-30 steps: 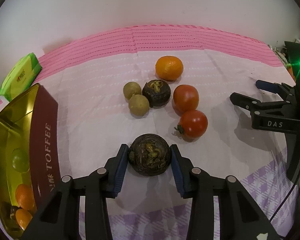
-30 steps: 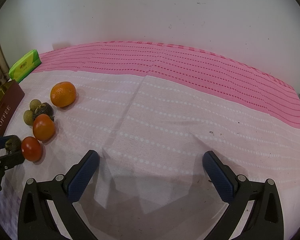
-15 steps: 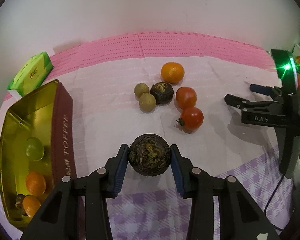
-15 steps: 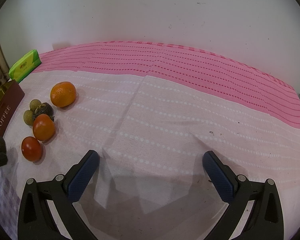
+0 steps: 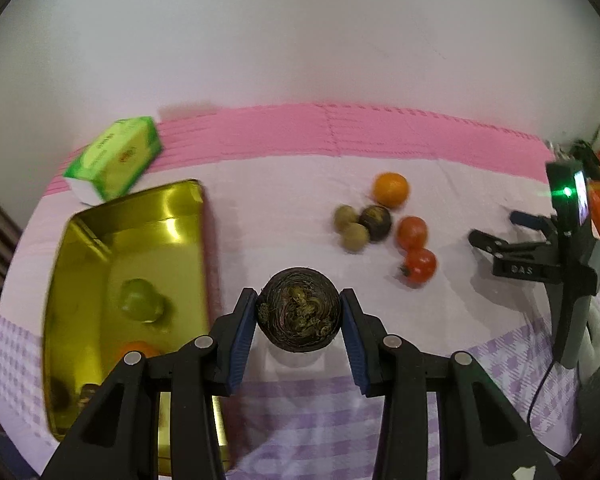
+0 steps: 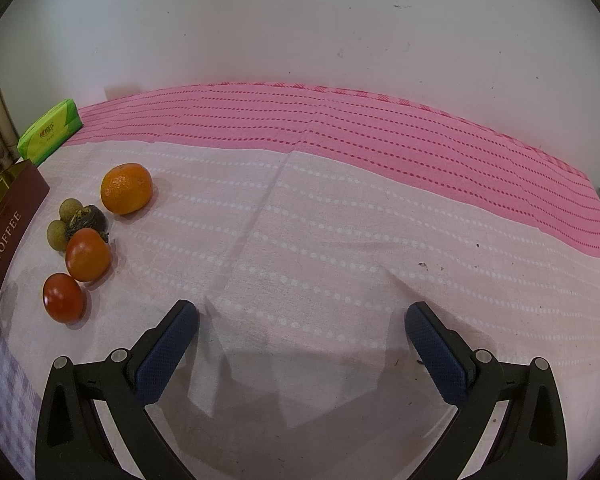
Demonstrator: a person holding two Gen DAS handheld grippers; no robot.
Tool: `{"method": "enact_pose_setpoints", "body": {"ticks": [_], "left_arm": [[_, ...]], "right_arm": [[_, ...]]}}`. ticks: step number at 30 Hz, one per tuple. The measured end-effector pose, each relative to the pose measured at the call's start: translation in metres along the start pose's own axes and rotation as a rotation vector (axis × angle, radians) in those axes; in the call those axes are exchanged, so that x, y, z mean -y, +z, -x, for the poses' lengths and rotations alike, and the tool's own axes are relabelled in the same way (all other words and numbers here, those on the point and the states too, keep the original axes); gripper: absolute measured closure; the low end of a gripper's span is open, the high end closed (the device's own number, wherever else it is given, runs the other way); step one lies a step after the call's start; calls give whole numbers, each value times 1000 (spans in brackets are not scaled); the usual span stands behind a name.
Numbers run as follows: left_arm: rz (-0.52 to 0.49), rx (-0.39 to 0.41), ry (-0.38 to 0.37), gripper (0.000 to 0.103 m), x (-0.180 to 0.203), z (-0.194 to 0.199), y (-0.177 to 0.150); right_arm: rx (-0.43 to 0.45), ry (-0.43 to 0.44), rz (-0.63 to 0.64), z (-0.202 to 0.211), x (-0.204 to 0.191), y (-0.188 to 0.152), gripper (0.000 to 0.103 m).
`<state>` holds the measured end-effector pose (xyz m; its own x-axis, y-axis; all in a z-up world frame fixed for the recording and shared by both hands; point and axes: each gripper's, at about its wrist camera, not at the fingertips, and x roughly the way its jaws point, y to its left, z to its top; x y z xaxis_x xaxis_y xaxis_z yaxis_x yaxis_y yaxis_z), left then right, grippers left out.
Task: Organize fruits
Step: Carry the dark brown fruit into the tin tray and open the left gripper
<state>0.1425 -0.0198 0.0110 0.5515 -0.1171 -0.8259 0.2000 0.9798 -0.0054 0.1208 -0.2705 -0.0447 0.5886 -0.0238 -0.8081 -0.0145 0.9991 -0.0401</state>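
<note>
Here the left tool (image 5: 299, 316) is clenching a dark round fruit (image 5: 299, 309) between its blue pads, holding it clear above the cloth-covered surface (image 5: 284, 200), just beside the open gold tin (image 5: 100, 240), in which a green fruit (image 5: 140, 305) and an orange one (image 5: 137, 349) are lying. The right tool (image 6: 302, 334) is hanging released over bare cloth, nothing between its fingers, while an orange (image 6: 126, 188), two tomatoes (image 6: 88, 254), two small brownish fruits (image 6: 58, 234) and another dark fruit (image 6: 87, 218) are sitting clustered near the tin, by a green packet (image 6: 50, 132).
</note>
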Motion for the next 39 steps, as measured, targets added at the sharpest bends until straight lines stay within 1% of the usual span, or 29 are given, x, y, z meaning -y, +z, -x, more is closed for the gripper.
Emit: {"method": "enact_pose_setpoints", "body": {"ticks": [5, 9, 14, 17, 20, 26, 37, 39], "left_arm": [[52, 22, 65, 65, -36, 9, 1], [110, 20, 121, 65, -71, 8, 0], [175, -10, 185, 65, -111, 2, -7], [229, -43, 191, 65, -133, -6, -13], [254, -72, 213, 65, -147, -14, -19], [288, -113, 231, 65, -164, -24, -30], [281, -161, 236, 65, -170, -37, -41], [267, -158, 242, 65, -169, -37, -42]], "right_arm": [[0, 0, 0, 0, 0, 0, 0], [0, 0, 0, 0, 0, 0, 0], [0, 0, 0, -1, 0, 0, 0], [0, 0, 0, -1, 0, 0, 0], [0, 0, 0, -1, 0, 0, 0], [0, 0, -1, -1, 0, 0, 0], [0, 0, -1, 0, 1, 0, 0], [0, 0, -1, 0, 1, 0, 0]]}}
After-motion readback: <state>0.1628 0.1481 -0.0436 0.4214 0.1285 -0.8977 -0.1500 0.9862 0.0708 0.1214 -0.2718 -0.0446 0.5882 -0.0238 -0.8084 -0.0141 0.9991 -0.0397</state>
